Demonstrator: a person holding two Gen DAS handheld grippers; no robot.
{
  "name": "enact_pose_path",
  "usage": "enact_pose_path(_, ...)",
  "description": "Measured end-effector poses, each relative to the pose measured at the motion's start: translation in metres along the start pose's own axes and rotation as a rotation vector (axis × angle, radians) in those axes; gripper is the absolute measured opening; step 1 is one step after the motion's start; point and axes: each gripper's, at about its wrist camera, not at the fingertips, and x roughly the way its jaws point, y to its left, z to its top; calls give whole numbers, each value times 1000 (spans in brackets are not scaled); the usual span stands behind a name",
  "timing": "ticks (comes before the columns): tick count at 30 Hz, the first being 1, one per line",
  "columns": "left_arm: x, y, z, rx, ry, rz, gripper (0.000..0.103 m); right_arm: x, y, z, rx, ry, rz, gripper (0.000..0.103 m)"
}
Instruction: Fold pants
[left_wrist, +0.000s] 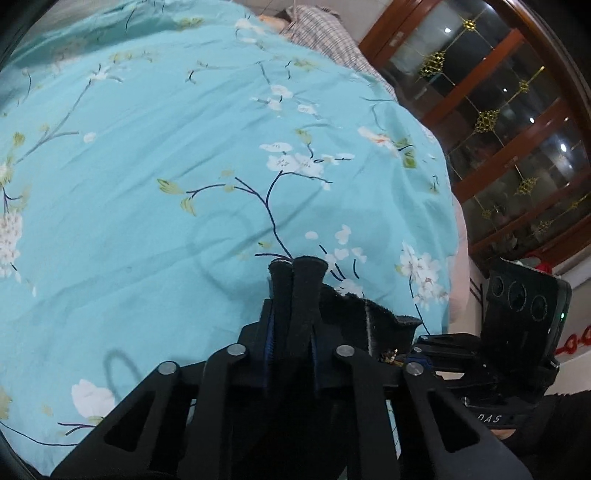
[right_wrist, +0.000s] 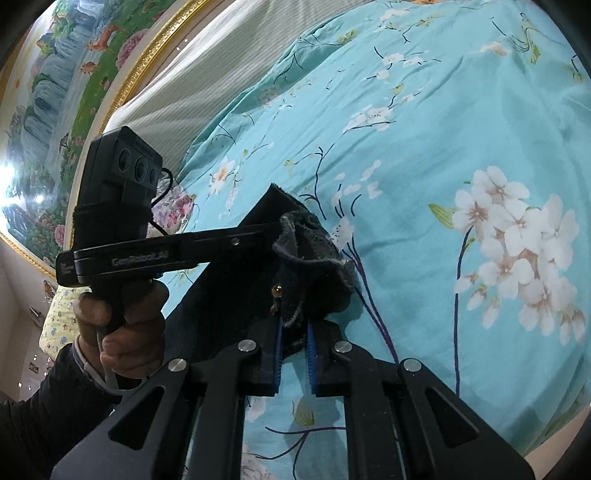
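Dark fleecy pants (right_wrist: 314, 266) lie bunched on a turquoise bedspread printed with white blossoms (left_wrist: 166, 155), and both tools have hold of them. The left gripper (left_wrist: 297, 266) has its black fingers drawn tight together over an edge of the cloth. The right gripper (right_wrist: 295, 314), with blue-ribbed pads, is clamped on a gathered fold near a small brass button. A hand (right_wrist: 118, 314) in a dark sleeve grips the left tool's handle. Beyond the bed stand a dark wooden glass-fronted cabinet (left_wrist: 498, 129) and a gold-framed landscape painting (right_wrist: 74, 74).
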Motion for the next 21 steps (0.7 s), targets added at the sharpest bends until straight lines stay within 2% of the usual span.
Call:
enact_pose_path(8, -53, -2, -12, -24, -125, -37, 11, -9, 25, 1, -88, -30, 45, 11)
enact_pose_path(13, -94, 1, -28, -43, -196, -35, 11, -13, 55, 3, -168, -40, 129, 11)
enact_pose_path(19, -140, 20, -61, -109, -281, -72, 11, -6, 97, -4, -249, -9, 231, 11)
enact_pose_path(21, -153, 27, -75, -132, -305, -62, 11, 0, 114, -8, -283, 12, 253, 11)
